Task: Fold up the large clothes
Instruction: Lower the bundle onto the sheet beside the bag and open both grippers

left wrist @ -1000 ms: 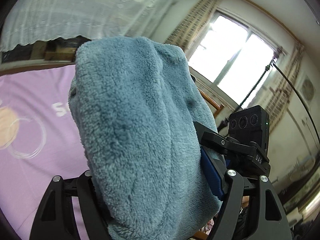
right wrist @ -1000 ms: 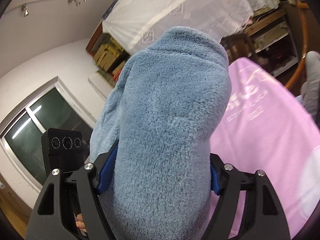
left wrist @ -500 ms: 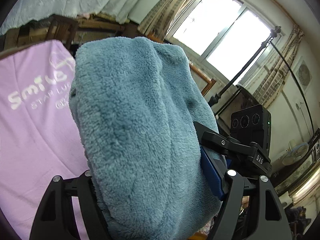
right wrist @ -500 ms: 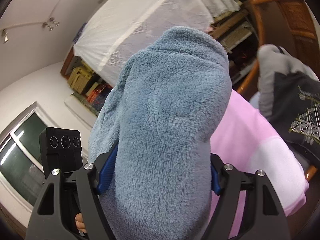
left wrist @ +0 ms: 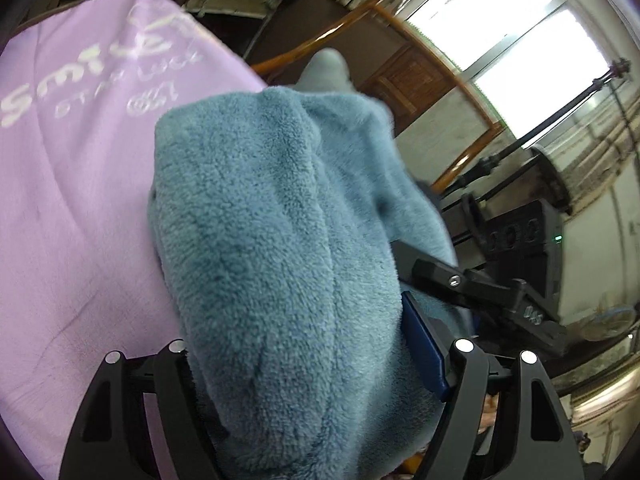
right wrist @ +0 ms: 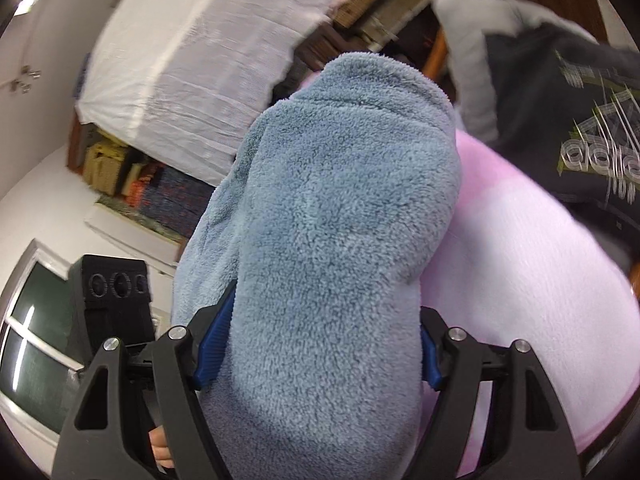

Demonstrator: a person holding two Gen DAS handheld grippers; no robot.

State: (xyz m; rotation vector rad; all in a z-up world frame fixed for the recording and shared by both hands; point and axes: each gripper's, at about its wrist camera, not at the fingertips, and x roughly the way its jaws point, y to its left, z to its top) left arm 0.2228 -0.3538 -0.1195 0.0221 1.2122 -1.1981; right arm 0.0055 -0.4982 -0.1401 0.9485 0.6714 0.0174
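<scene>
A thick blue fleece garment (left wrist: 280, 240) fills the middle of both wrist views (right wrist: 332, 220). My left gripper (left wrist: 304, 344) is shut on a bunched fold of it, held above a pink-purple blanket (left wrist: 72, 152) with white lettering. My right gripper (right wrist: 316, 344) is also shut on a fold of the same fleece, above the pink blanket (right wrist: 520, 272). The other gripper's black body shows at the right of the left wrist view (left wrist: 520, 248) and at the left of the right wrist view (right wrist: 112, 292). The fingertips are hidden by the fleece.
A grey and black garment (right wrist: 552, 80) lies at the blanket's far end. A wooden chair frame (left wrist: 432, 64) stands beyond the blanket, before a bright window (left wrist: 520, 40). A white lace cloth (right wrist: 208, 52) covers shelves of stacked items (right wrist: 140, 176).
Both grippers have tipped downward and swung with the fleece still held. The views now show more of the blanket, the chair frame and the grey and black garment.
</scene>
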